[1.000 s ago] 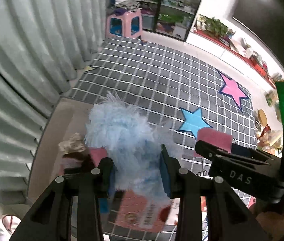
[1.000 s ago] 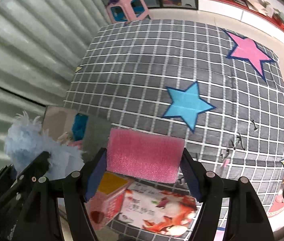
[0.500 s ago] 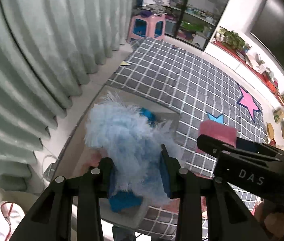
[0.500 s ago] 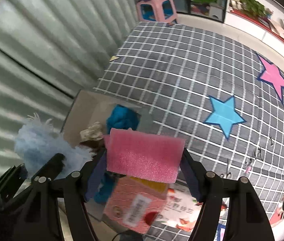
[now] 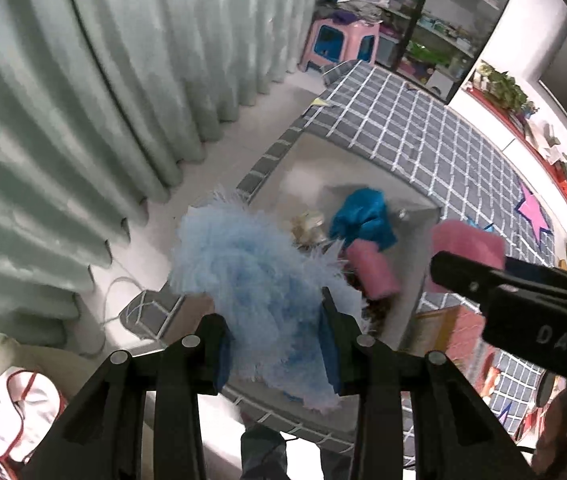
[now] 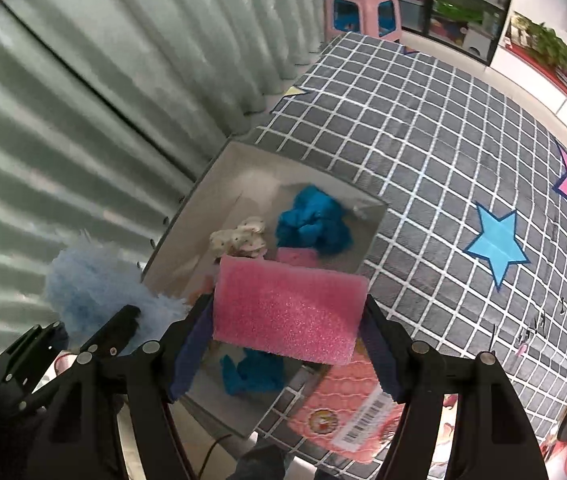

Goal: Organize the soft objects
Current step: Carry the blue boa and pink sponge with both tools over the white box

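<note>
Left jaws: narrowly parted and pressed into a pale blue fluffy toy [image 5: 251,276], the blue pads sunk in its fur on both sides.
Left gripper [image 5: 275,344]: enters from the bottom of the left wrist view and points steeply down; the fluff bulges up past the fingers toward mid-frame.
Right jaws: about half open, clamped on the two short ends of a pink sponge [image 6: 289,312], which lies level across the gap.
Right gripper [image 6: 287,354]: comes up from the bottom of the right wrist view, also tilted steeply down; in the left view its black body crosses the right edge with the sponge at its tip.
Hand: part of one shows at the lower right corner of the left view, behind the right gripper's body.
Side by side: the toy and left gripper show at the lower left of the right view, just beside the right gripper.
Bin [image 6: 187,216]: grey, open-topped, at mid-frame right behind both loads, standing at the rug's edge near the curtain.
In the bin: a blue cloth [image 6: 313,222], a cream dotted fabric piece [image 6: 239,238] and a pink roll [image 5: 373,274].
Rug [image 6: 423,148]: grey with white grid and a blue star [image 6: 497,244], filling the right of the frame.
Pink pack [image 6: 347,408]: on the rug, below the sponge at bottom centre.
Curtain [image 5: 83,100]: pale green pleats across the left of both views.
</note>
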The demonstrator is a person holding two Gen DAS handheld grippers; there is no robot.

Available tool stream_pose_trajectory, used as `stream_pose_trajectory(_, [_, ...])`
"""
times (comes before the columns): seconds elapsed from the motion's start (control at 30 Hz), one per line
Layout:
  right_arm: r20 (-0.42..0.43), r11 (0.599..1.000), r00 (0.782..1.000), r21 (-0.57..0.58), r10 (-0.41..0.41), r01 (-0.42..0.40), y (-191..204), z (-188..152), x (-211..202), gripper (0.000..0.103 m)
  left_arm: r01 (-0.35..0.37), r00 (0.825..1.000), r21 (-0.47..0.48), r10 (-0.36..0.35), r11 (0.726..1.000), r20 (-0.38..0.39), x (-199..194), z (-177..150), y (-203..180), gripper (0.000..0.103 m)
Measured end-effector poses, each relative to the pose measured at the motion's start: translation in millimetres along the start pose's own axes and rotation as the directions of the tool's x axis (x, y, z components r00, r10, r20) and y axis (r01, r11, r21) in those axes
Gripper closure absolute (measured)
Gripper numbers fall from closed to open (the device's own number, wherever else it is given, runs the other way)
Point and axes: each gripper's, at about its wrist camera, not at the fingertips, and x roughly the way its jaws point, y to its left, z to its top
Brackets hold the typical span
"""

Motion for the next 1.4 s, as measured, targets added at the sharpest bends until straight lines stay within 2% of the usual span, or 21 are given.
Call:
stream_pose_trajectory(0.53, [-0.091,0.999,0.996,-0.047,-0.004,-0.001,29.4,-9.6,33.3,0.031,-0.016,0.995,-0.022,0.014,1.0,-0.097,32.7,-17.8,21.5,0.063])
stream_pose_trajectory(1.4, [-0.136,0.999,0.991,-0.035,-0.003,-0.002,24.5,-12.1,45.0,0.031,-0.031,0.991,-0.006,0.03,0.999,-0.132,43.3,-21.7,21.0,0.062])
